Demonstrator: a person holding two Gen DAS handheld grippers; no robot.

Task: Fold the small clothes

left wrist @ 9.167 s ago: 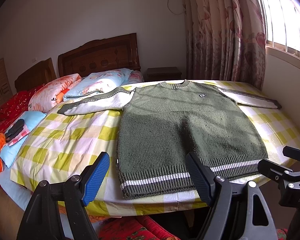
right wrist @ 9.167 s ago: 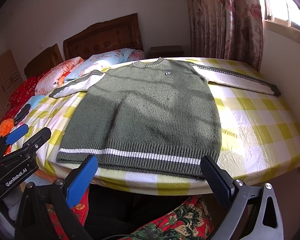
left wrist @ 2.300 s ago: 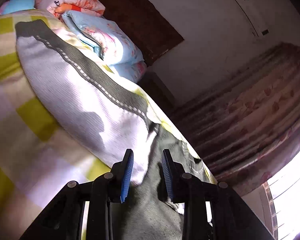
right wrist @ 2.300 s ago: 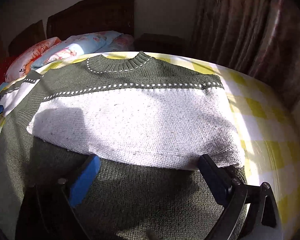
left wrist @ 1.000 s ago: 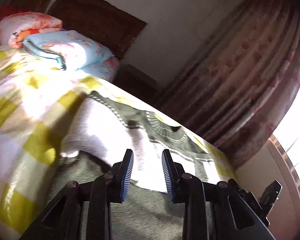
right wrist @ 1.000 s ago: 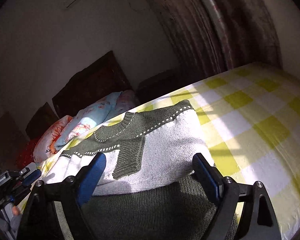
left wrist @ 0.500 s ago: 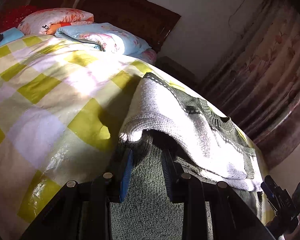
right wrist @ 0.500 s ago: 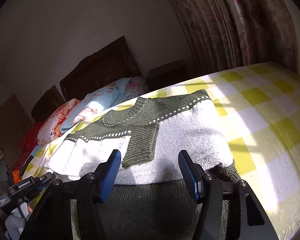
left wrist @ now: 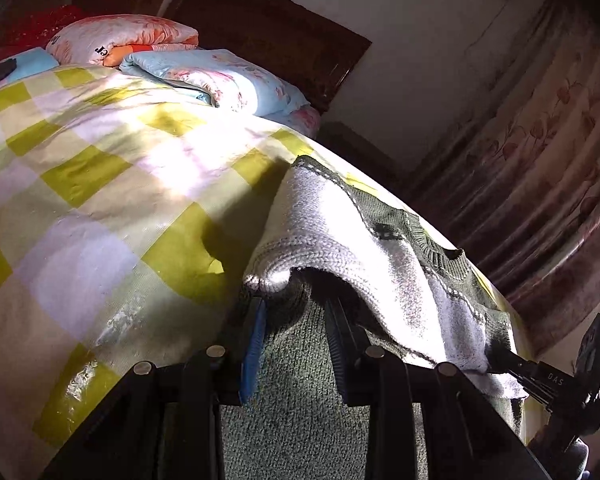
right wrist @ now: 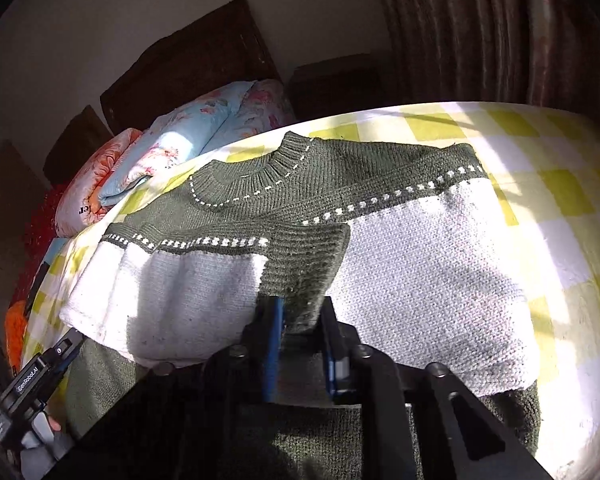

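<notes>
Green-and-white sweater (right wrist: 380, 264) is lying flat on checked bedspread (left wrist: 100, 200), both sleeves folded across chest; green knit is being pinched by left gripper (left wrist: 296, 320) at left edge; dark cuff is being clamped by right gripper (right wrist: 300, 332); pillows (right wrist: 188, 148) are lying beside headboard (left wrist: 268, 40).

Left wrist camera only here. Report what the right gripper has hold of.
Observer: The right gripper is closed on the dark green cuff of a sleeve folded across the sweater.
Operator: Now describe the second sleeve.
Observer: The other sleeve lies folded across the chest too, and the cuff rests on top of it.
</notes>
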